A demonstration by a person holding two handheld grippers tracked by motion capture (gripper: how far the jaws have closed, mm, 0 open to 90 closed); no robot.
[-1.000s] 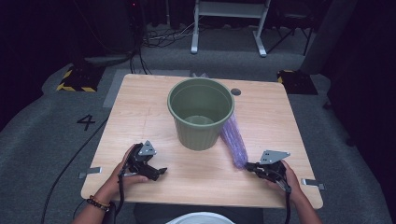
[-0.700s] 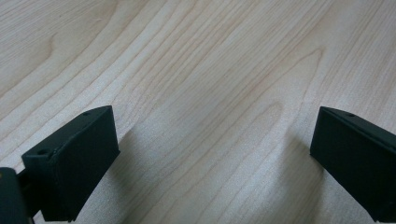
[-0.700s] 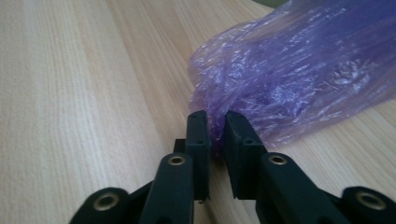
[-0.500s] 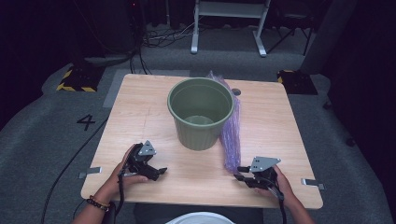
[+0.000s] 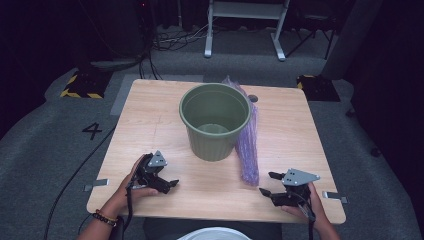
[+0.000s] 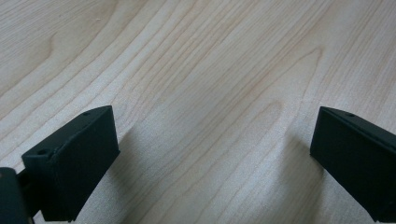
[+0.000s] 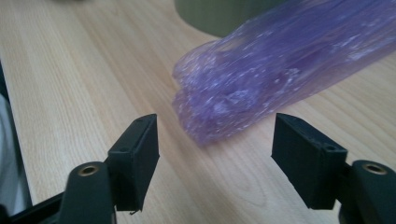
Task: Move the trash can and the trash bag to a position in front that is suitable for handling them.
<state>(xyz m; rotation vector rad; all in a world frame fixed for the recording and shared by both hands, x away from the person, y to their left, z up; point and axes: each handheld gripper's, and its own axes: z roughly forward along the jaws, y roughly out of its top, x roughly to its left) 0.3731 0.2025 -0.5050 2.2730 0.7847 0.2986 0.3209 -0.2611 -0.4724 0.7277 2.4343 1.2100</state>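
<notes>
A green plastic bucket [image 5: 215,122] stands upright at the table's middle; its base shows in the right gripper view [image 7: 219,14]. A crumpled purple plastic bag [image 5: 247,145] lies stretched along the bucket's right side, from the far edge toward the front. My right gripper [image 5: 266,183] sits near the front right. Its jaws have just been opening and stand apart [image 7: 215,140]. The bag's near end [image 7: 280,70] lies just ahead of them, touching neither pad. My left gripper [image 5: 169,184] rests at the front left, open over bare wood [image 6: 212,140].
The wooden table [image 5: 150,120] has bare room left of the bucket and along the front edge. A small dark hole [image 5: 253,98] sits behind the bucket. A white rounded object [image 5: 210,234] shows below the table's front edge. Cables and stands lie on the grey floor beyond.
The right gripper's jaws went from shut on the bag's near end to apart, and the gripper drew back toward the front right. The bag now lies flat beside the bucket. The left gripper stayed put.
</notes>
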